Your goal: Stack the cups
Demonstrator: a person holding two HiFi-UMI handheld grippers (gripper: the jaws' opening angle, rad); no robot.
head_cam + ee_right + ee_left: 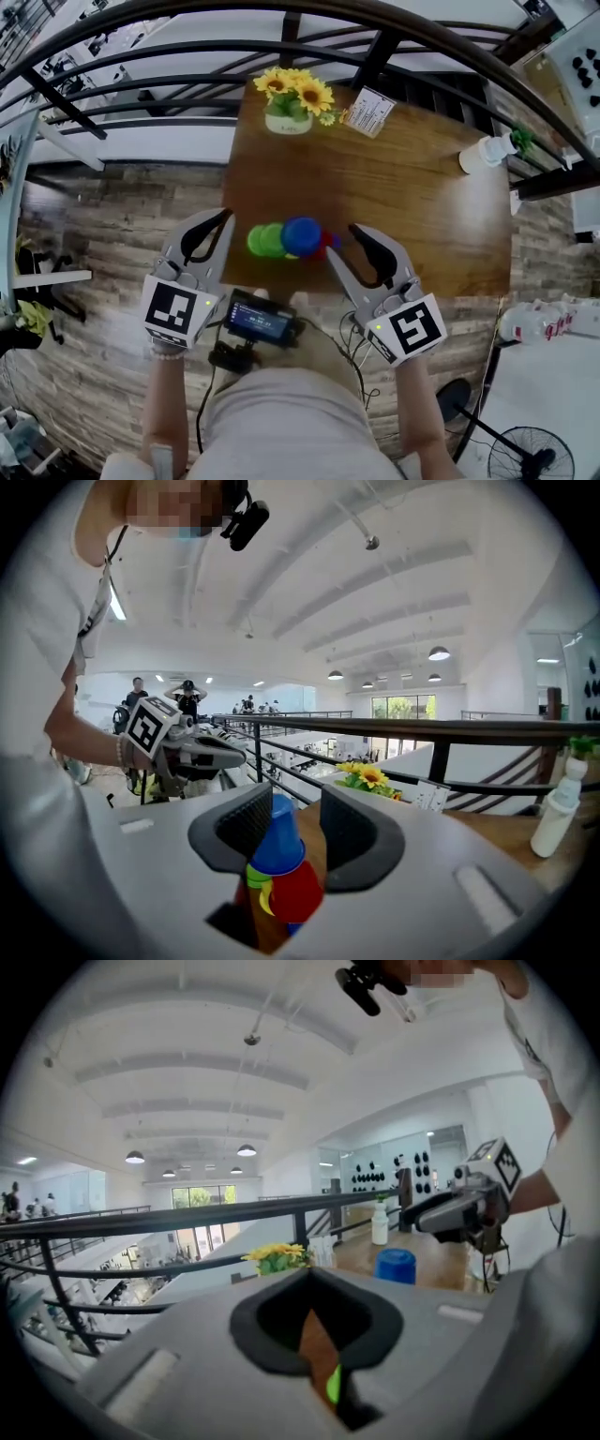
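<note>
— Any writing to read off?

— Hardly. Rows of print on the white card (369, 111) beside the flower pot (289, 101), upper centre of the head view, but too small to read. Only a black-and-white square pattern on each marker cube (176, 312), lower left and lower right. Bluish glow on the small screen (258, 321) at the person's waist, text blurred. No label legible on the white bottle (487, 153) at the right edge of the bench (422, 216).

— And the cups (286, 239)?

— Bunched at the near edge of the bench, centre of the head view. From left to right: green cups (261, 241), blue cup (302, 234), red cup (330, 246). Pressed close together; cannot tell how far nested.

— And the left gripper (227, 217)?

— Just left of the green cups, apart from them. In its own view, jaws closed tip to tip with nothing between. Through the slit behind the tips, just wood and a sliver of green. Right of centre in that view, the blue cup standing on the bench, with the bottle behind it.

— And the right gripper (342, 240)?

— Just right of the red cup. In its own view, jaws wide apart, framing the blue cup, narrow end up. Close against the pad on the left of that view, clear of the other; cannot tell whether touching. Below it, red cup to the right, green to the left, and the rim of a yellow cup (263, 896) in between.
</note>
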